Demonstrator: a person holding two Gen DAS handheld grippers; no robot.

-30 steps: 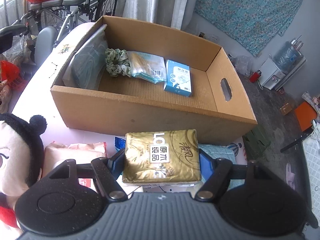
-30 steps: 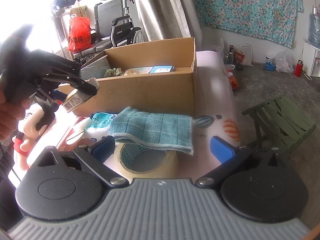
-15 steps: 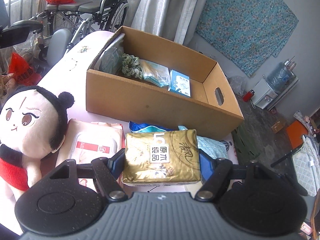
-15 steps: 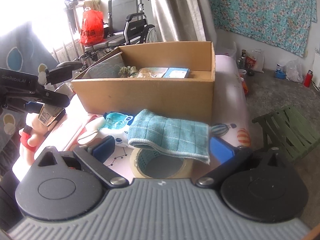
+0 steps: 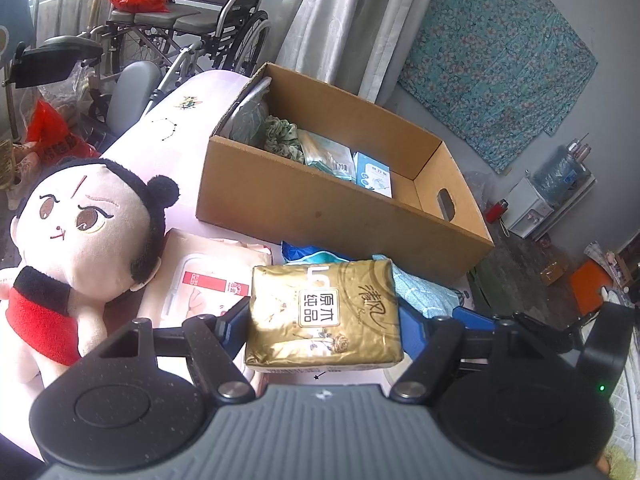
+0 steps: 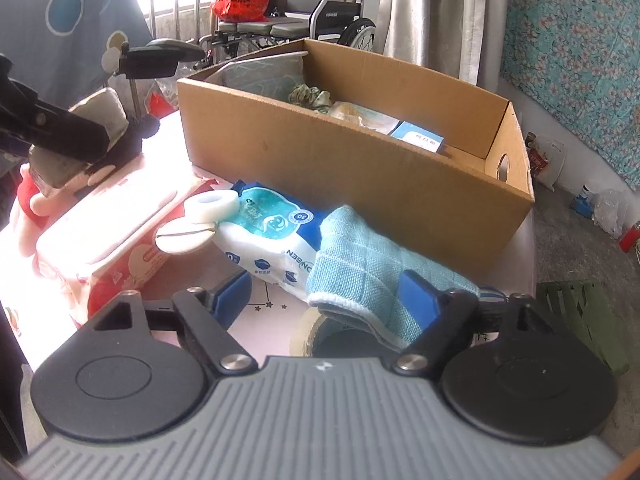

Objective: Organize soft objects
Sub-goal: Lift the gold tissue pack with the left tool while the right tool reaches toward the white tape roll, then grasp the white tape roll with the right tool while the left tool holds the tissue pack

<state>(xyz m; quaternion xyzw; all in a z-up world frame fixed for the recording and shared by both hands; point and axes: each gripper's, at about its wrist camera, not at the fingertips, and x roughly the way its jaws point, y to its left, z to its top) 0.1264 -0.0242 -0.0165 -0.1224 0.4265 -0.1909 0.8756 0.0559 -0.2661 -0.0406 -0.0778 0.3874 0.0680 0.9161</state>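
Left gripper (image 5: pixel 324 320) pinches a gold foil tissue pack (image 5: pixel 323 316), crinkly and rectangular, blue pads pressed on both short sides, held above the pink table (image 5: pixel 168 128) just in front of the cardboard box (image 5: pixel 340 216). The gripper tilts downward. Box is open-topped, corrugated, with a hand slot; a green scrunchie (image 5: pixel 282 136) and flat packets lie inside.

Right gripper (image 6: pixel 328 292), angled down, jaws closing with the folded blue waffle-weave cloth (image 6: pixel 360 260) between them; pads not pressing it. The cloth drapes over a tape roll (image 6: pixel 308 336). Beside it lie a glossy blue-white wipes pack (image 6: pixel 268 236) and a plush doll (image 5: pixel 88 232), soft, black-haired, with a red scarf.
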